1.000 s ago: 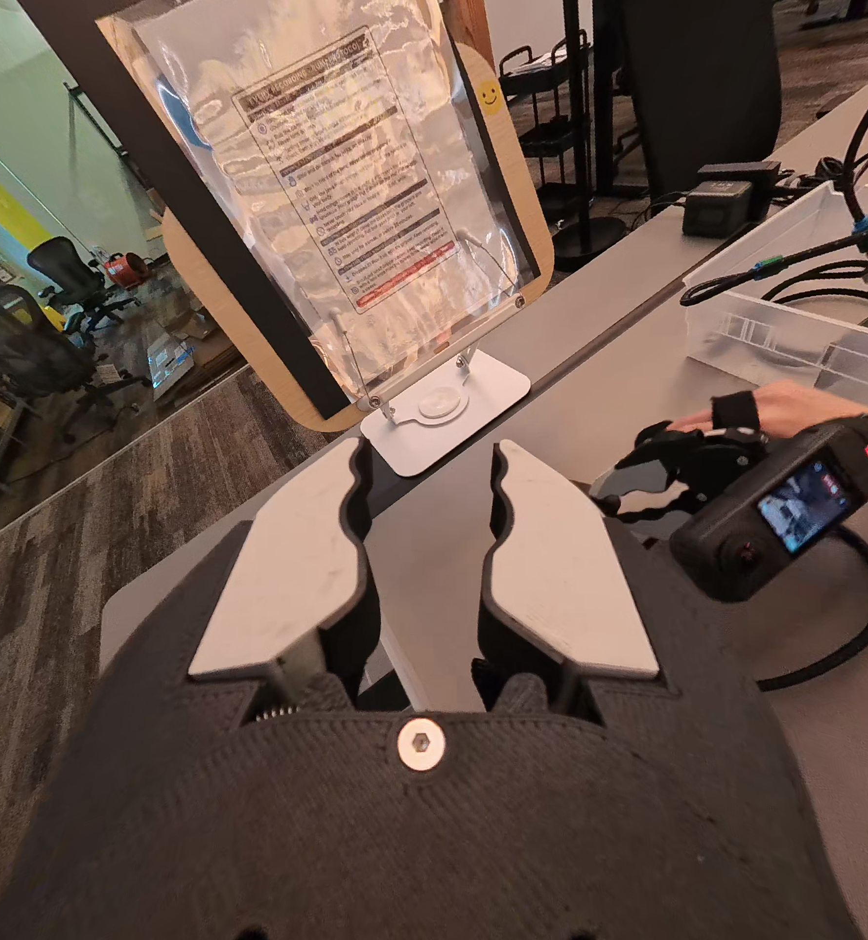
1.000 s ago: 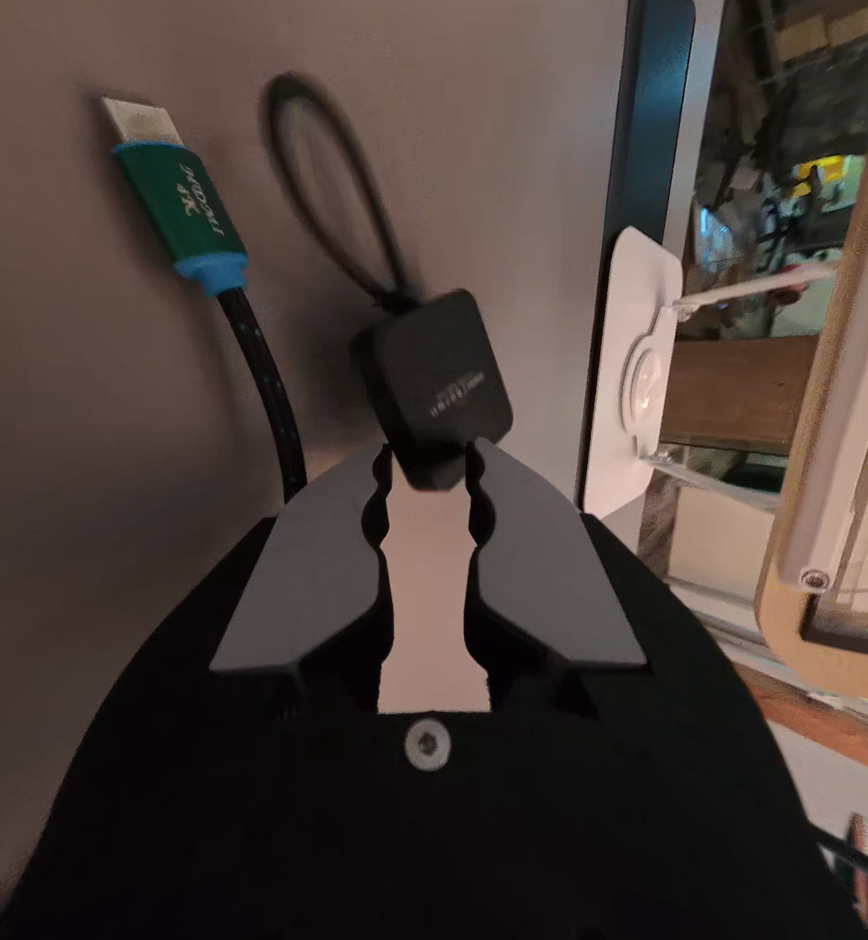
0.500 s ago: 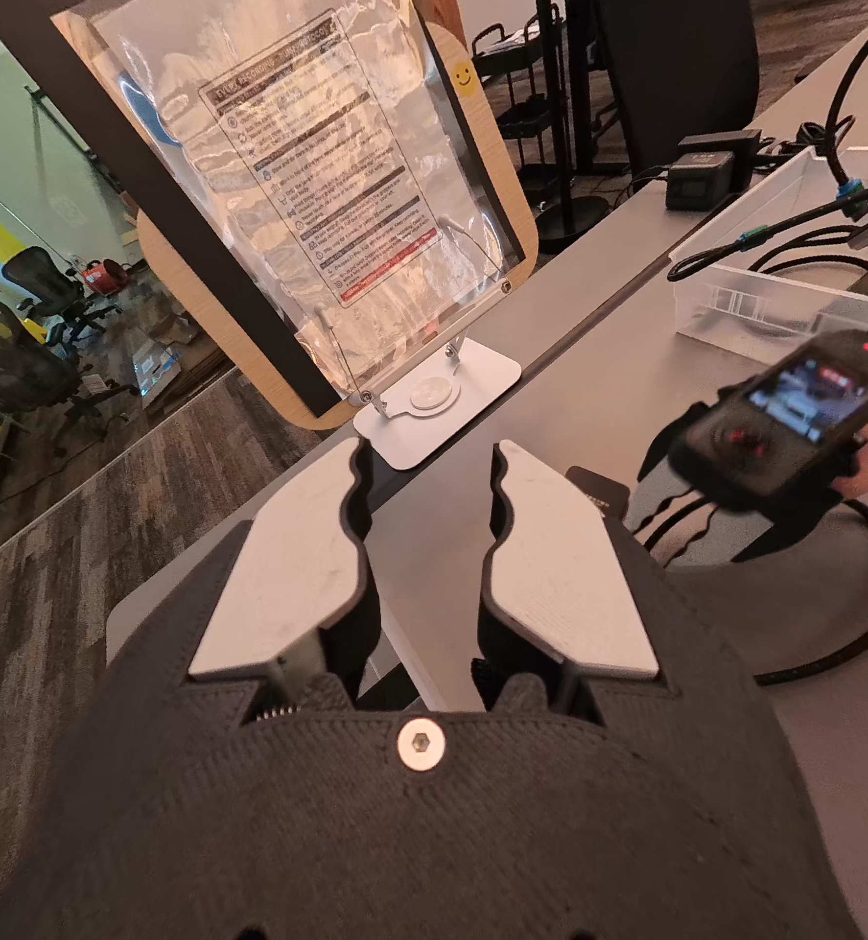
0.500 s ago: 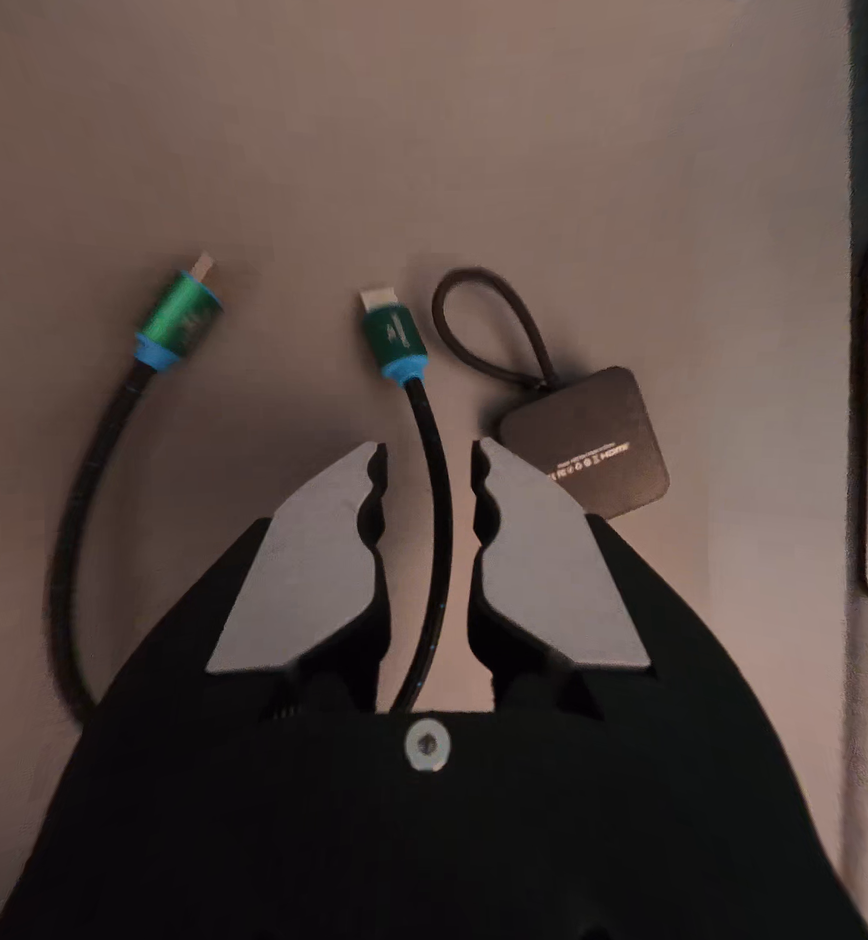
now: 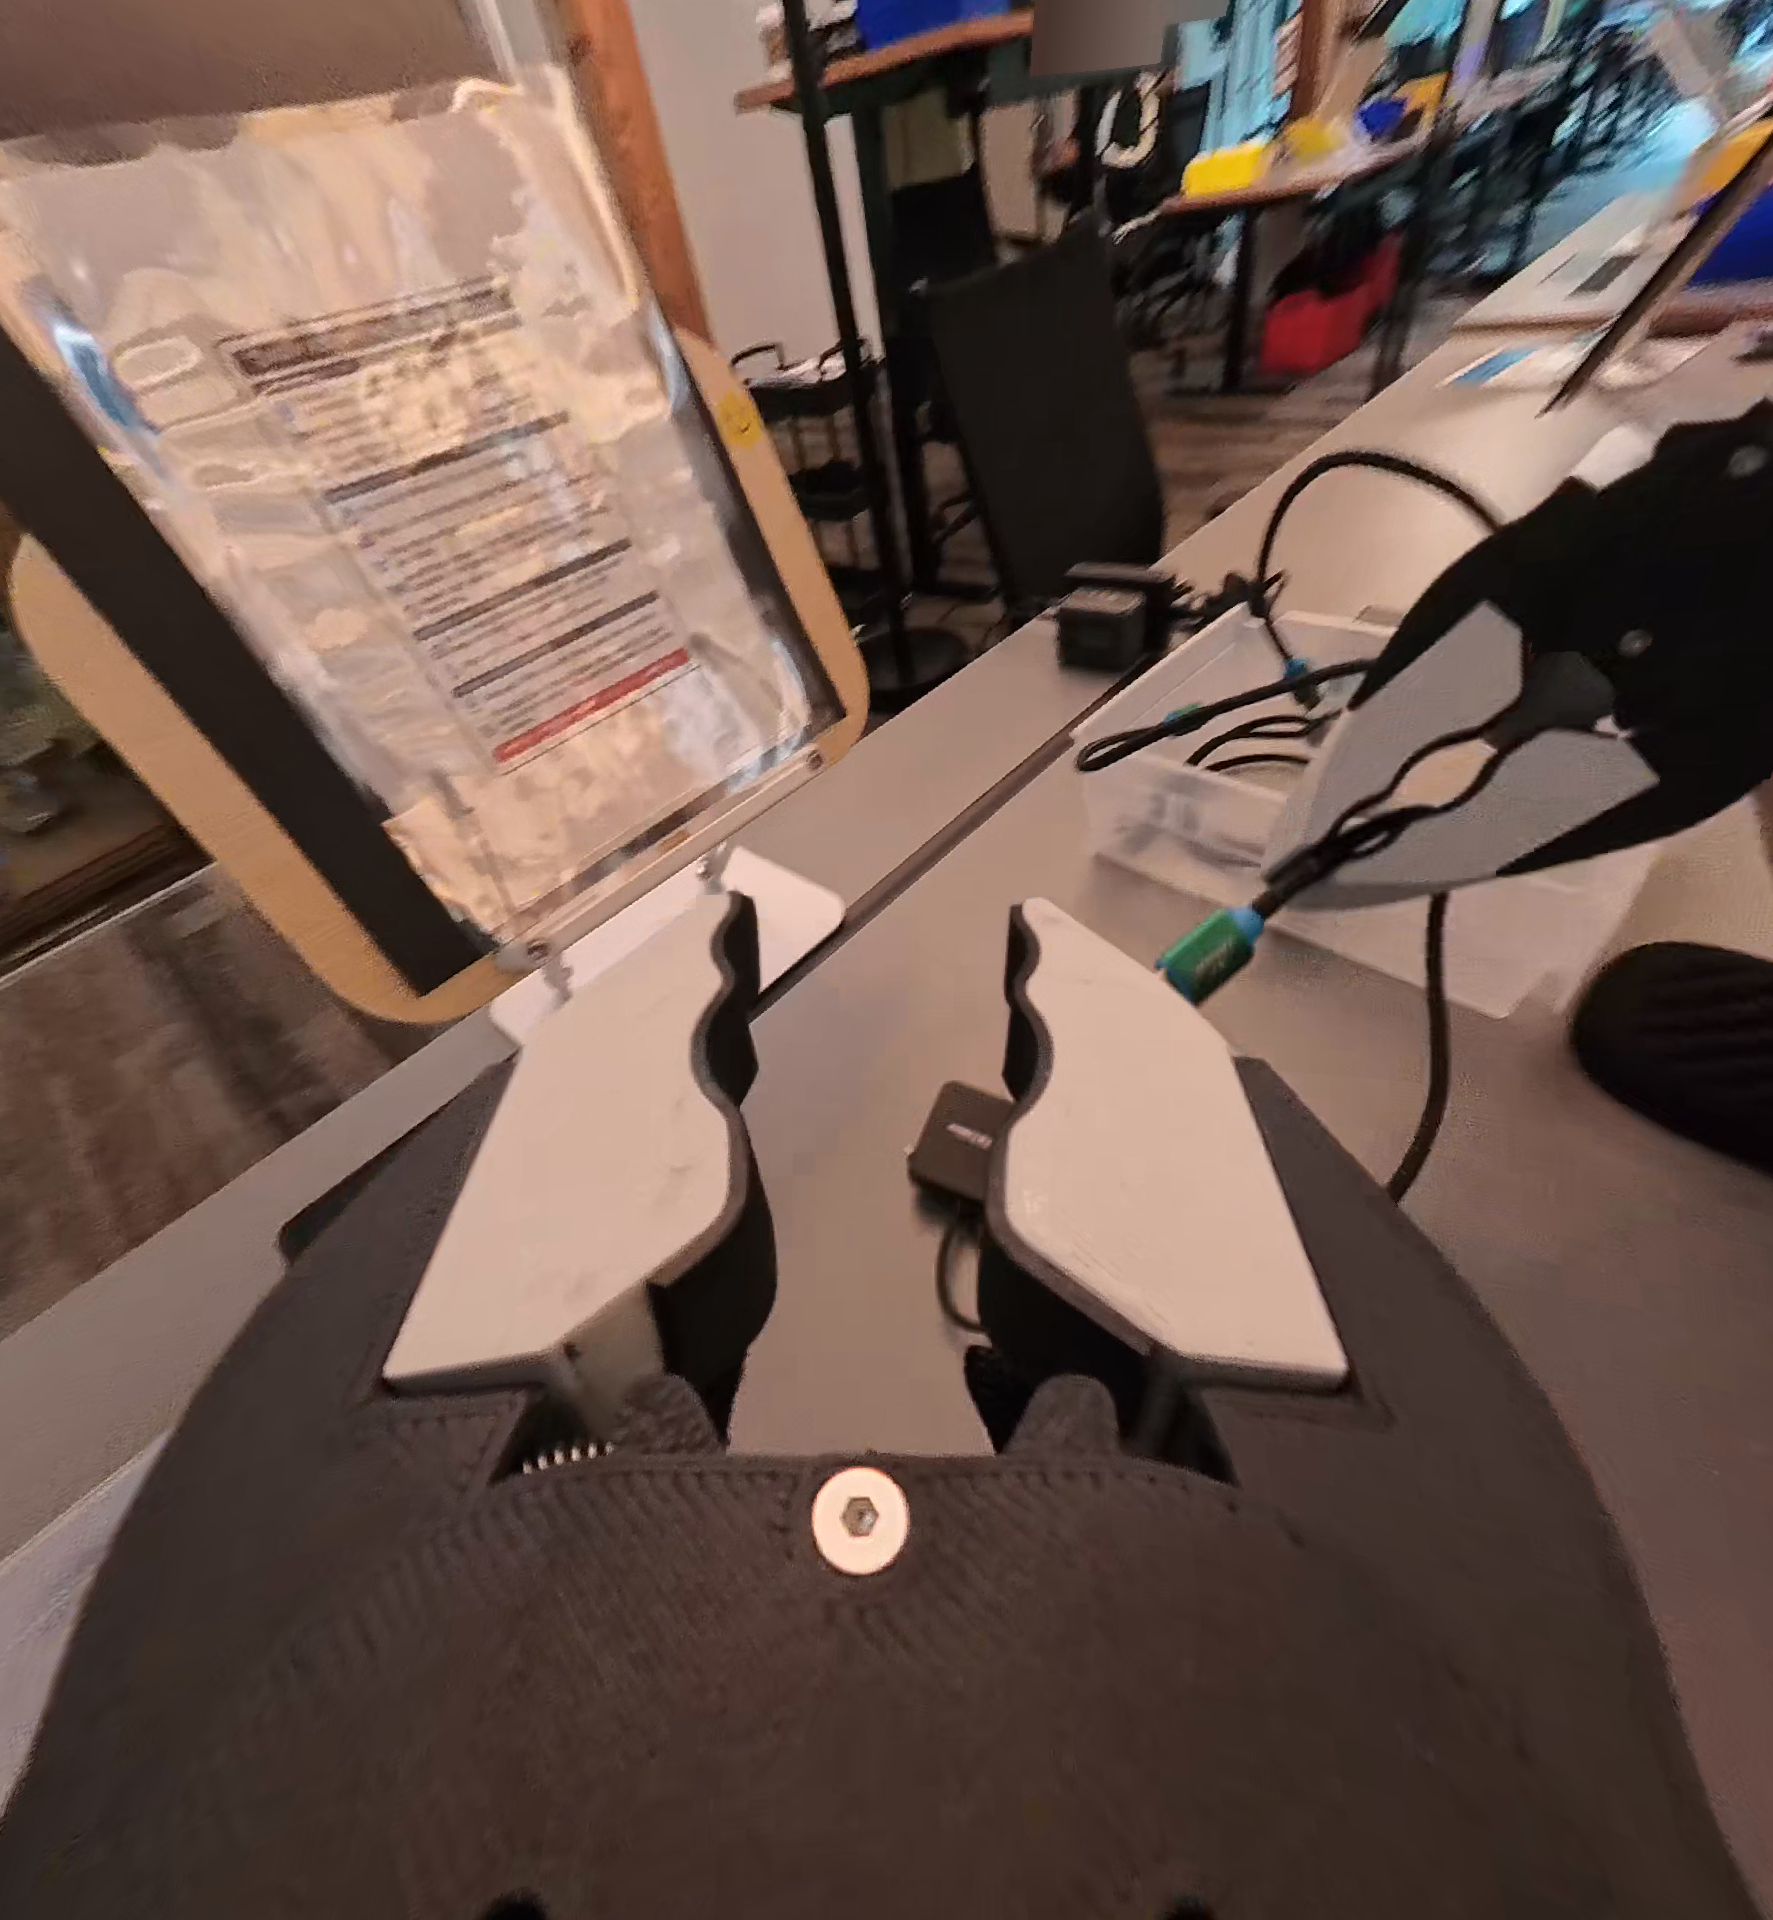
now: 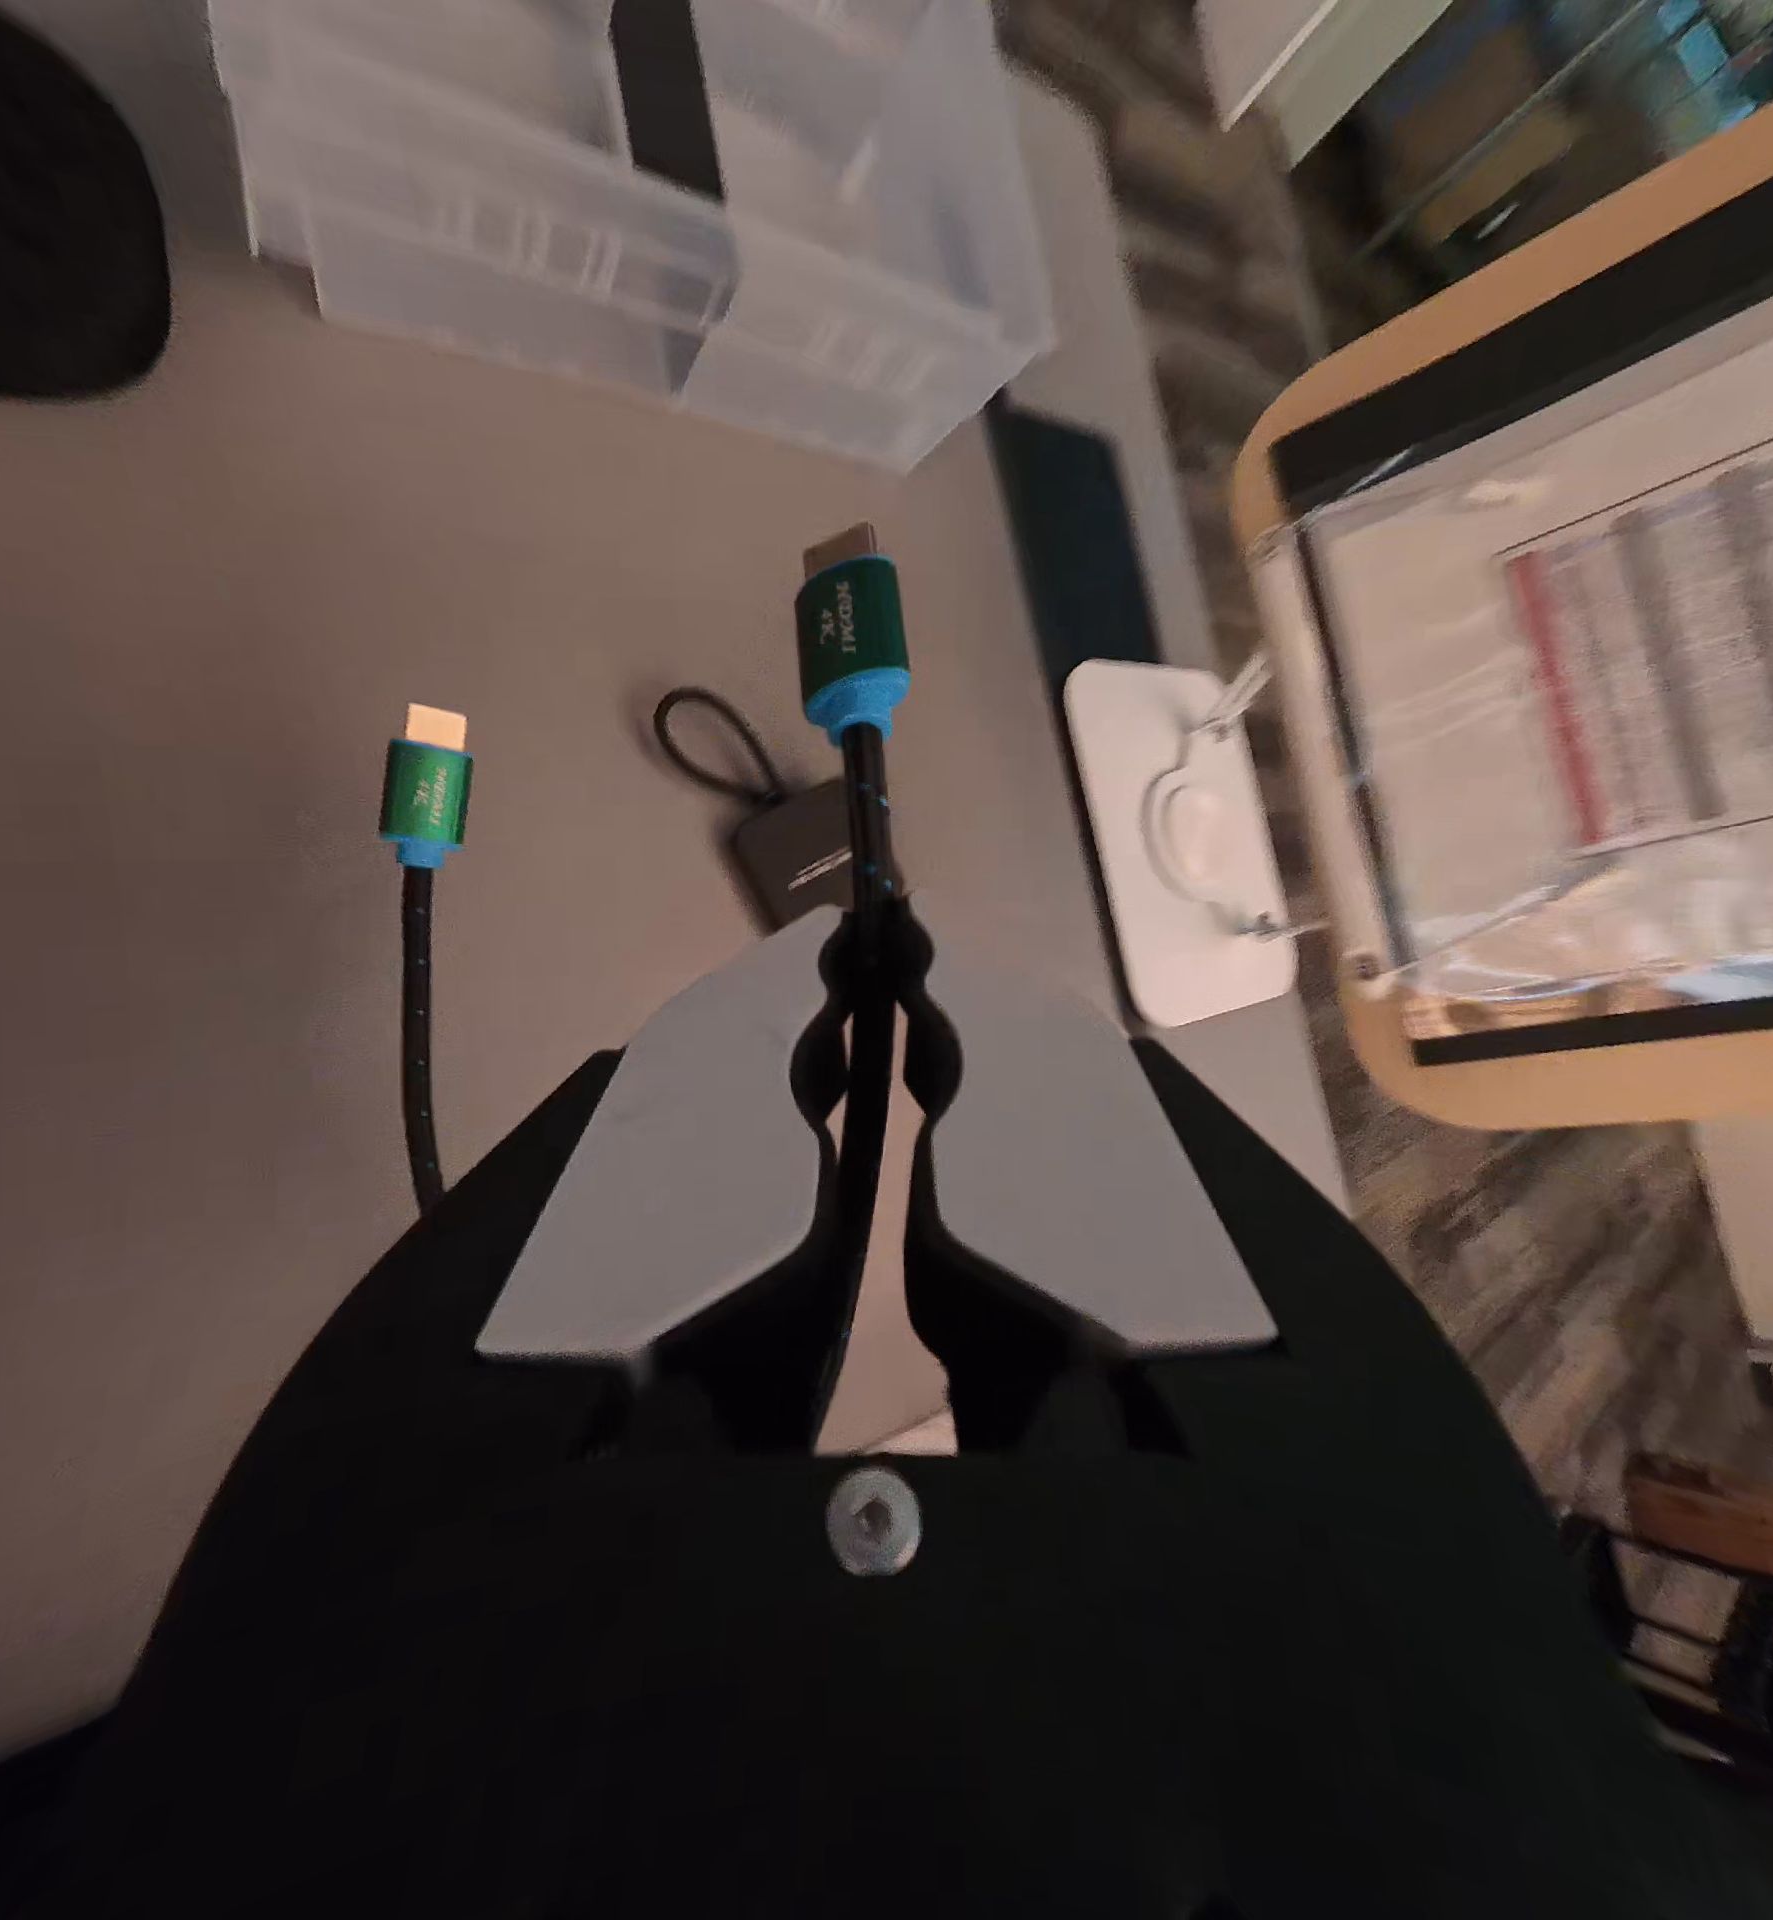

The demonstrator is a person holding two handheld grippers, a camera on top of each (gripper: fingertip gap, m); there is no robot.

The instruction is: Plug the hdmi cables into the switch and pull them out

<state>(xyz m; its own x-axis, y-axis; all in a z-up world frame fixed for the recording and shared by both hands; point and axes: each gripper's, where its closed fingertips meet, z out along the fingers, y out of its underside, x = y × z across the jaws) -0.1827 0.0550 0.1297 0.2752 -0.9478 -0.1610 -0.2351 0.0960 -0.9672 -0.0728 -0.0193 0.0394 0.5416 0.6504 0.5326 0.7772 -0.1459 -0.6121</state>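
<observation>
My right gripper (image 6: pixel 874 914) is shut on the black braided cord of an HDMI cable, just behind its green and blue plug (image 6: pixel 849 644), and holds it above the table. It also shows in the left wrist view (image 5: pixel 1287 883), with the plug (image 5: pixel 1209 951) pointing down to the left. A second HDMI plug (image 6: pixel 427 779) lies on the grey table to the left. The small black switch (image 6: pixel 794 868) lies under the held cable; in the left wrist view the switch (image 5: pixel 955 1132) sits partly behind my right finger. My left gripper (image 5: pixel 877 914) is open and empty above the table.
A clear plastic bin (image 5: pixel 1194 779) with cables stands at the back right. A sign in a clear stand on a white base (image 6: pixel 1188 842) stands at the table's far edge. A dark rounded object (image 5: pixel 1713 1060) lies at the right.
My right gripper has closed on the cable's cord and lifted it off the table. The left wrist view has tilted up, and the switch now lies between its fingers.
</observation>
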